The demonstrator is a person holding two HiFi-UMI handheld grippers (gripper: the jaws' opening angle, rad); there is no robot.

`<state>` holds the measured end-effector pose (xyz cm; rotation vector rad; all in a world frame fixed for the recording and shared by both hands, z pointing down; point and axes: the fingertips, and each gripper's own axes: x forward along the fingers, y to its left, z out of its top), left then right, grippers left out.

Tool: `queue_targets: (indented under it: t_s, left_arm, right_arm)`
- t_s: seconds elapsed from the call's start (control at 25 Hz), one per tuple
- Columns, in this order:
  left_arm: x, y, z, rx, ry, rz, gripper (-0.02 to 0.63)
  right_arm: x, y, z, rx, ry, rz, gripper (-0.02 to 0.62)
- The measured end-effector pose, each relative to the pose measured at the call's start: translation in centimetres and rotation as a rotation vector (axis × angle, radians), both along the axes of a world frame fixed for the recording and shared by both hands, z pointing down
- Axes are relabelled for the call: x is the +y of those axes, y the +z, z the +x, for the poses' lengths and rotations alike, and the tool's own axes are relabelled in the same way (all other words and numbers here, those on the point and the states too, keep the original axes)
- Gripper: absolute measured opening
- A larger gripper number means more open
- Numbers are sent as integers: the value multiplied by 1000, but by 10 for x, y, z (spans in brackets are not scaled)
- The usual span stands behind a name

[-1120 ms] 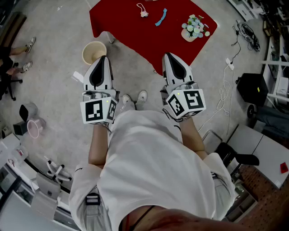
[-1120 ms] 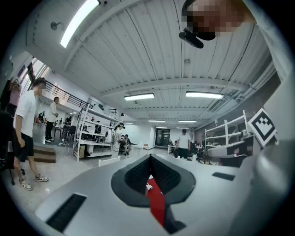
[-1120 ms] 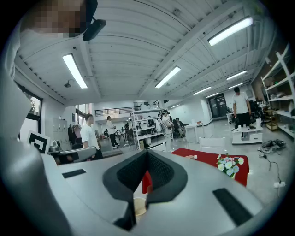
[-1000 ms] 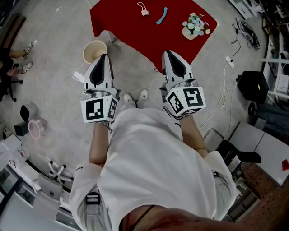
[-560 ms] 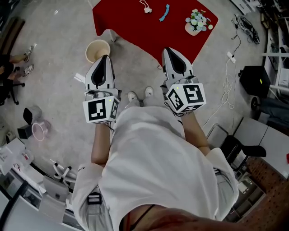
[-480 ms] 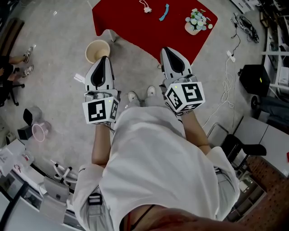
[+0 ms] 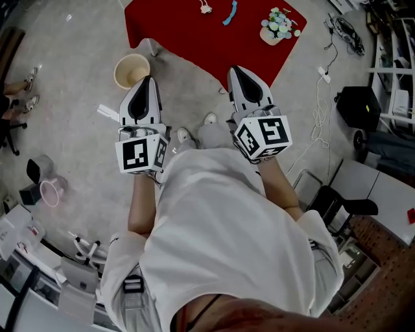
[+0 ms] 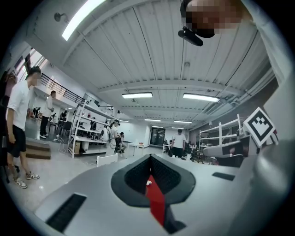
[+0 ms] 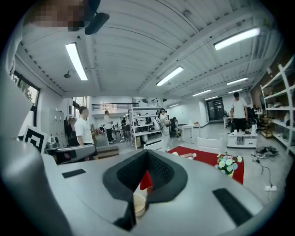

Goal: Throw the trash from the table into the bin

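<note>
The person's white shirt point(image 7: 220, 220) is filling the near part of the head view, with both arms reaching forward. The left gripper point(image 7: 148, 84) is pointing ahead with its jaws pressed together and nothing between them. The right gripper point(image 7: 235, 72) is doing the same, empty as well. Just beyond the left gripper, the beige bin point(image 7: 131, 70) is standing on the grey floor point(image 7: 78, 91), beside the near corner of the red table point(image 7: 194, 39). Farther back on the table, a small white piece of trash point(image 7: 205, 8) and a blue strip point(image 7: 229, 13) are lying near each other, and a flower pot point(image 7: 279, 24) is sitting towards the right corner.
</note>
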<state>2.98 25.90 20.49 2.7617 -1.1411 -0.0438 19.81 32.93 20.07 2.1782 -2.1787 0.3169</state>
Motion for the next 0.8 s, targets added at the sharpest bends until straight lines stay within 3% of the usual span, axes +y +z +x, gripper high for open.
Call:
queue_targets:
  t_s: [0.24, 0.52, 0.8]
  left_arm:
    - [-13, 5, 16, 3, 0, -17, 5]
    - [-45, 26, 36, -52, -54, -66, 5]
    - [-81, 28, 89, -115, -42, -52, 5]
  right_arm:
    - [-11, 7, 23, -6, 25, -21, -3]
    - [-48, 33, 44, -16, -29, -51, -3]
    - [-98, 51, 97, -80, -32, -69, -3]
